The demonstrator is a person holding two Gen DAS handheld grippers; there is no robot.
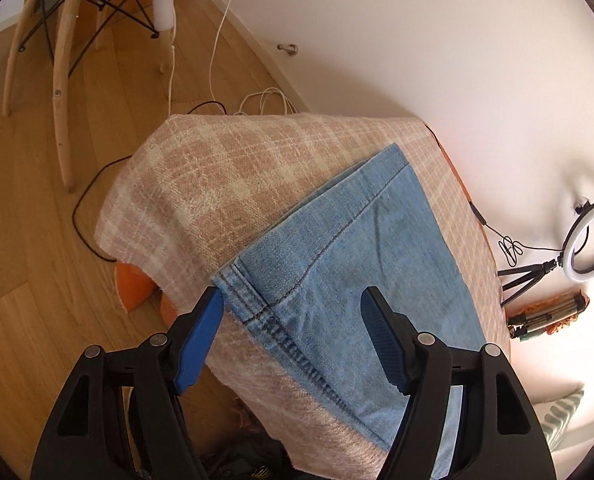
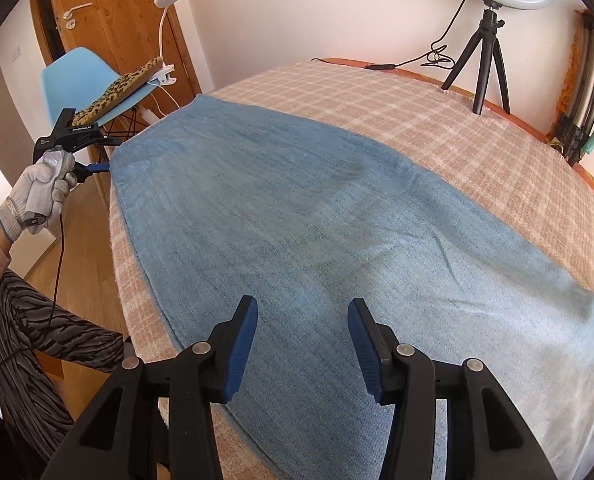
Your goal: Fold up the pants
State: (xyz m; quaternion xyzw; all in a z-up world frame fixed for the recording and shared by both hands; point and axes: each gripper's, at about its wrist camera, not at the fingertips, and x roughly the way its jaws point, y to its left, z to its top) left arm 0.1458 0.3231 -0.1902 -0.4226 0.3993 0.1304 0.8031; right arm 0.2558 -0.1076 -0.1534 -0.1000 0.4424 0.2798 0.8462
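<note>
Light blue denim pants (image 2: 317,232) lie flat along a table covered with a beige checked cloth (image 2: 477,128). In the left wrist view the hem end of the pants (image 1: 337,248) lies near the table's corner. My left gripper (image 1: 293,304) is open, its jaws astride the hem corner just above the cloth. My right gripper (image 2: 303,316) is open and empty, hovering over the wider part of the pants near the front edge. The left gripper also shows in the right wrist view (image 2: 93,160) at the far hem, held by a gloved hand.
A blue chair (image 2: 77,80) with a leopard-print item and a clip lamp (image 2: 169,0) stands past the table's far end. A ring light on a tripod (image 2: 489,36) stands at the table's back edge by the wall. Cables lie on the wooden floor (image 1: 37,240).
</note>
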